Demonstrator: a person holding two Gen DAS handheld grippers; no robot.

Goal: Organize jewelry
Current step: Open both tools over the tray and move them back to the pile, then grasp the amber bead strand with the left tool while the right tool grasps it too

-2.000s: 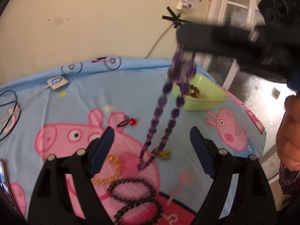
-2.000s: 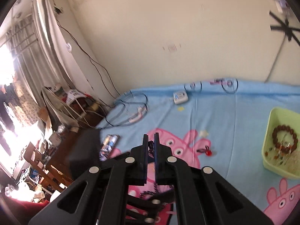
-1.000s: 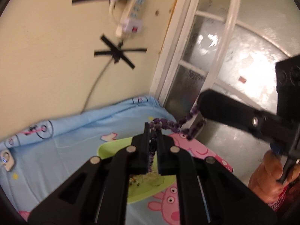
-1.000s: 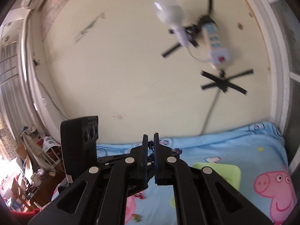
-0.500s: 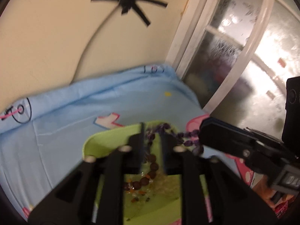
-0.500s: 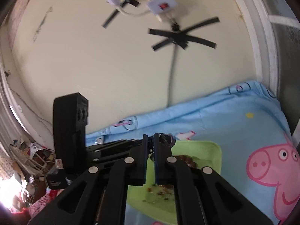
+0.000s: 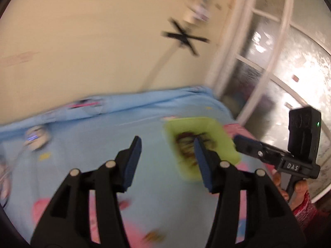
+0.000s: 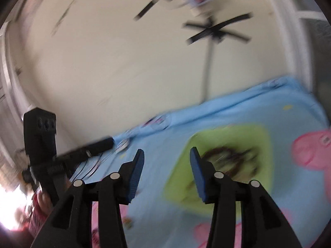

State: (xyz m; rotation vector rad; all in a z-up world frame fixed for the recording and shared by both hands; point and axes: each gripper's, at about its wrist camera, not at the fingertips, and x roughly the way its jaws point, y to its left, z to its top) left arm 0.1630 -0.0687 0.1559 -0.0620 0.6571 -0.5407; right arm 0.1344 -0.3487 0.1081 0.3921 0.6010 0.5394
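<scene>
Over the blue cartoon-print bedsheet (image 7: 86, 144), my left gripper (image 7: 167, 161) hangs with its jaws spreading apart and nothing between the blue pads, only bare sheet showing in the gap. My right gripper (image 8: 165, 169) is likewise opening, its pads apart and empty, with the near-left corner of the green tray (image 8: 262, 150) just past its right finger. From the left wrist view the same green tray (image 7: 225, 144) sits near the sheet's far right corner, partly behind my left gripper's right finger, and the right gripper's black tip reaches toward it from the right, just beside the tray's right rim, held by a hand (image 7: 289, 188) at the picture's edge. Inside the tray lies the beaded jewelry (image 8: 227, 161), a dark brownish ring and darker strands heaped together; motion blur keeps me from telling the pieces apart. A small blurred trinket (image 7: 154, 235) lies on the pink print toward the sheet's near edge. A white device (image 7: 35, 137) rests near the sheet's far left edge, close to the cream wall (image 7: 82, 41), where black tape crosses (image 8: 217, 31) pin a cable. Frosted glass panes (image 7: 279, 62) stand beyond the sheet's right side.
</scene>
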